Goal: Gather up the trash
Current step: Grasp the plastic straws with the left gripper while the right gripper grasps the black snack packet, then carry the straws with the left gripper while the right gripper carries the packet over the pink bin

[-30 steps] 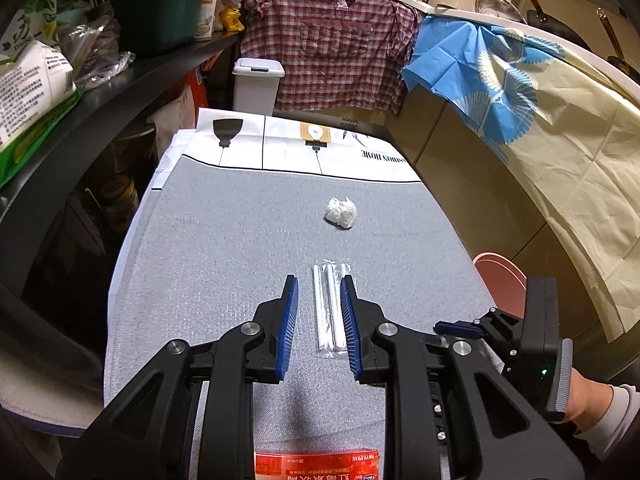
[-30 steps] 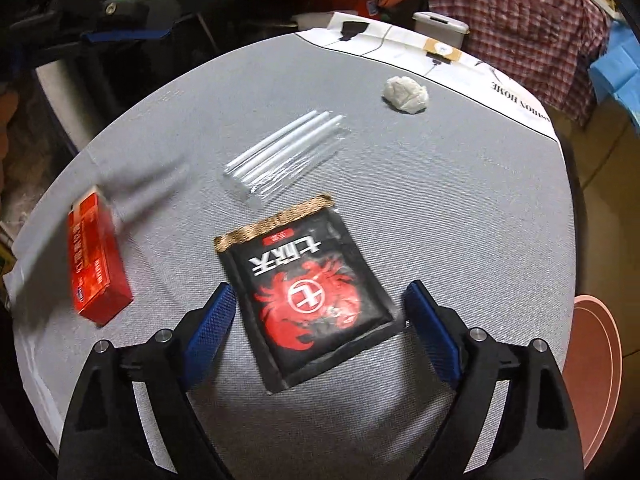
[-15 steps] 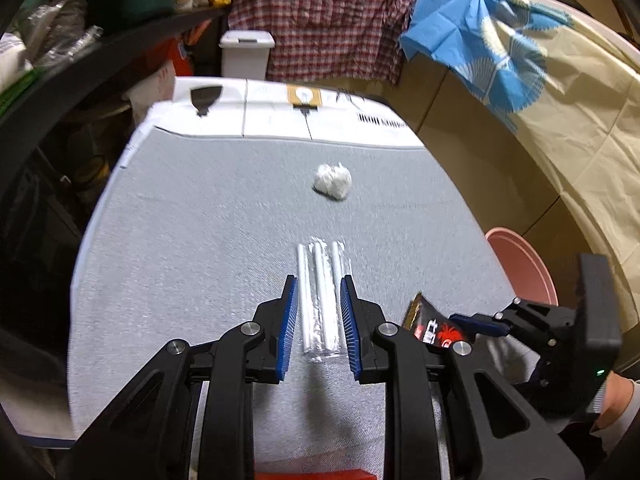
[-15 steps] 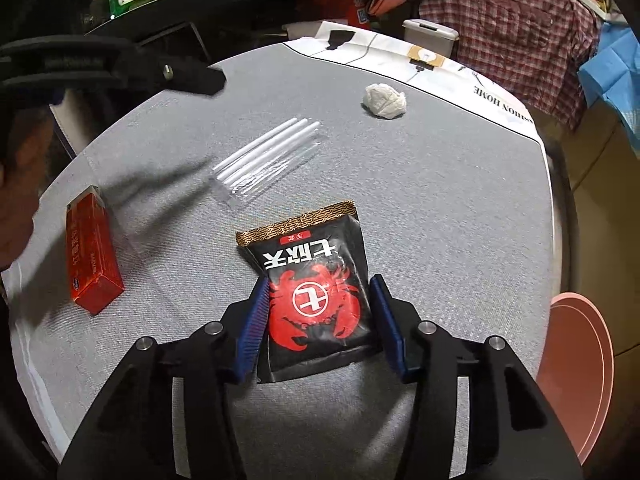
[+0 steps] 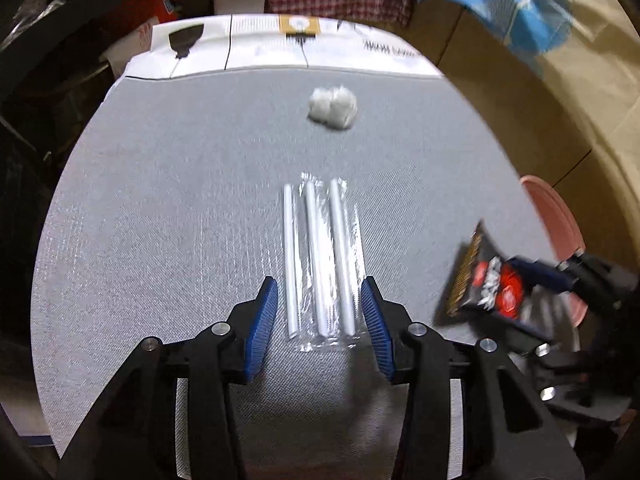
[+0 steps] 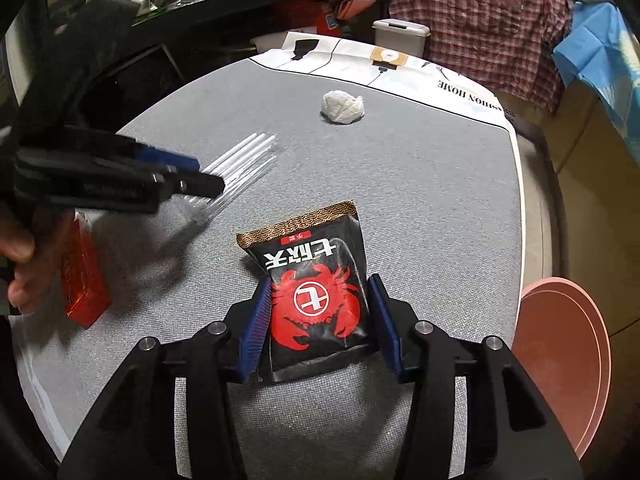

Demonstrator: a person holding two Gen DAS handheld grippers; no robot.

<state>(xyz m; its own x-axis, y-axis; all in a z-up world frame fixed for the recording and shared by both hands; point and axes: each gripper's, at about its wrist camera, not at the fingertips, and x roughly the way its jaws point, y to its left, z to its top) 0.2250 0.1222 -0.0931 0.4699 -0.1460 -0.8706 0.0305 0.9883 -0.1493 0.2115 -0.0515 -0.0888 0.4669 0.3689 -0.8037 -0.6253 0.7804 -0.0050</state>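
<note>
A: Right gripper [image 6: 318, 326]?

B: Clamped on the lower half of the black crab snack pouch [image 6: 316, 296], bottom centre of the right wrist view. In the left wrist view the pouch [image 5: 486, 286] sits at the right edge, apparently lifted off the grey table [image 5: 160, 200], blurred.

A: Left gripper [image 5: 320, 312]?

B: Jaws apart, straddling the near end of the clear straw packet [image 5: 320, 260], centre frame. Pads look just clear of the film, not pinching; contact can't be ruled out.

A: Handling?

B: My guess: the pouch is light, crinkly and soft, so it bows between the pads; grip is across its width, fine. The straw packet is very light, its film slippery, and the three straws can roll inside. Best taken across the width near the end, low to the table so the film doesn't slide out.

A: Other trash?

B: Crumpled white tissue [image 6: 343, 107], upper centre, well apart from both grippers; soft, grab anywhere. Red box [image 6: 82, 280] at left edge, stiff, partly behind the person's hand.

A: Bin?

B: Pink round bin [image 6: 560, 360] off the table's lower right edge; white lidded bin [image 6: 400, 36] beyond the far end. Can't tell which one is meant
</note>
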